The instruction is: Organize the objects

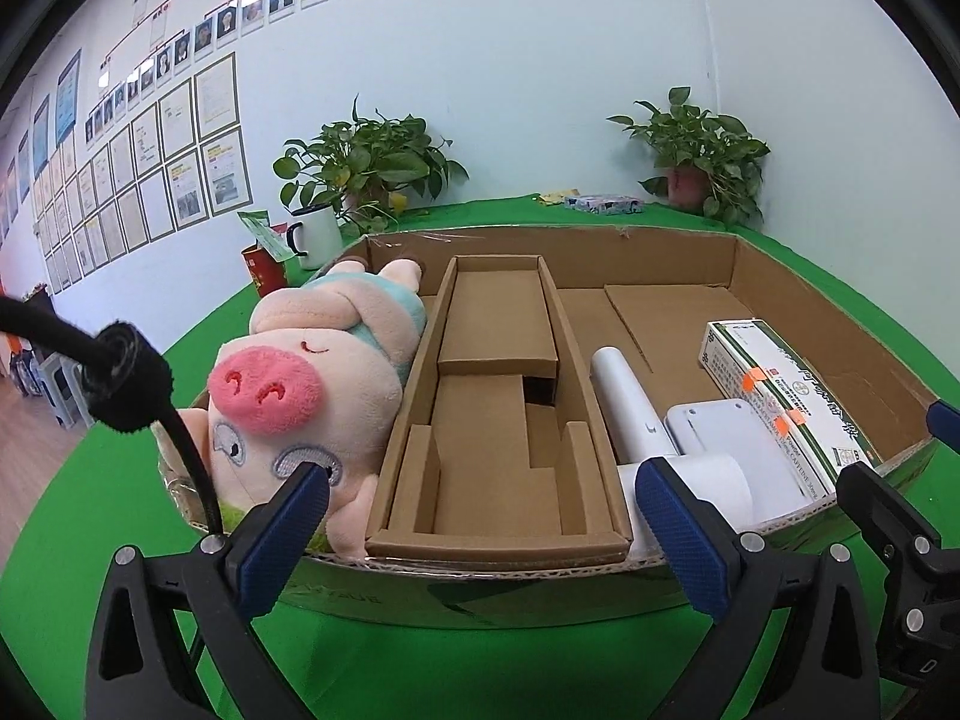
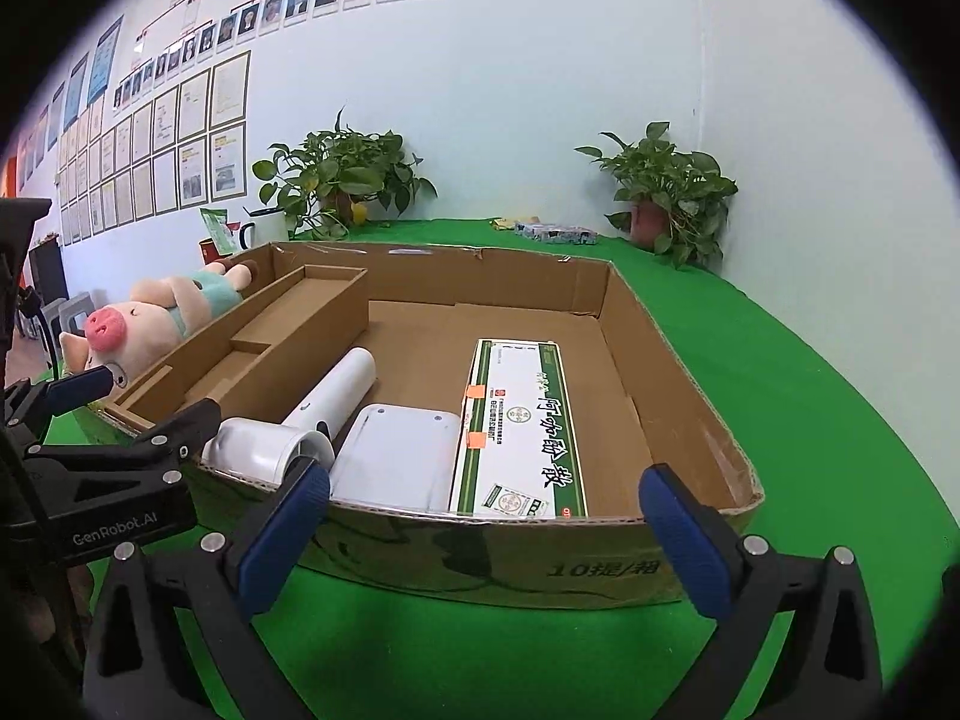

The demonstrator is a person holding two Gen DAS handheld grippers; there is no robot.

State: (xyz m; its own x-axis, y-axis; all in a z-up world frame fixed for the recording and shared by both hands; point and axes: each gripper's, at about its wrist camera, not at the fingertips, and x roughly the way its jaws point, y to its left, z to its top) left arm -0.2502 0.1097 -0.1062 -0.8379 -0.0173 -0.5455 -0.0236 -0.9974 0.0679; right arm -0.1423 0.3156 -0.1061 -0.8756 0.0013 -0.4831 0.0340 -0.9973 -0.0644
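A shallow cardboard tray (image 1: 672, 255) (image 2: 690, 396) stands on the green table. In it lie a pink plush pig (image 1: 300, 378) (image 2: 150, 312) at the left, a brown cardboard insert (image 1: 498, 414) (image 2: 264, 336) in the middle, a white hair dryer (image 1: 624, 408) (image 2: 324, 408), a flat white device (image 1: 720, 438) (image 2: 396, 450) and a green-and-white box (image 1: 780, 402) (image 2: 522, 420) at the right. My left gripper (image 1: 486, 516) is open and empty just before the tray's near edge. My right gripper (image 2: 486, 516) is open and empty before the tray's right half.
Two potted plants (image 1: 366, 162) (image 1: 696, 156) stand at the back of the table by the wall. A white mug (image 1: 315, 234), a red container (image 1: 264, 267) and a small patterned pack (image 1: 600, 203) sit behind the tray. A black cable (image 1: 120, 378) hangs at the left.
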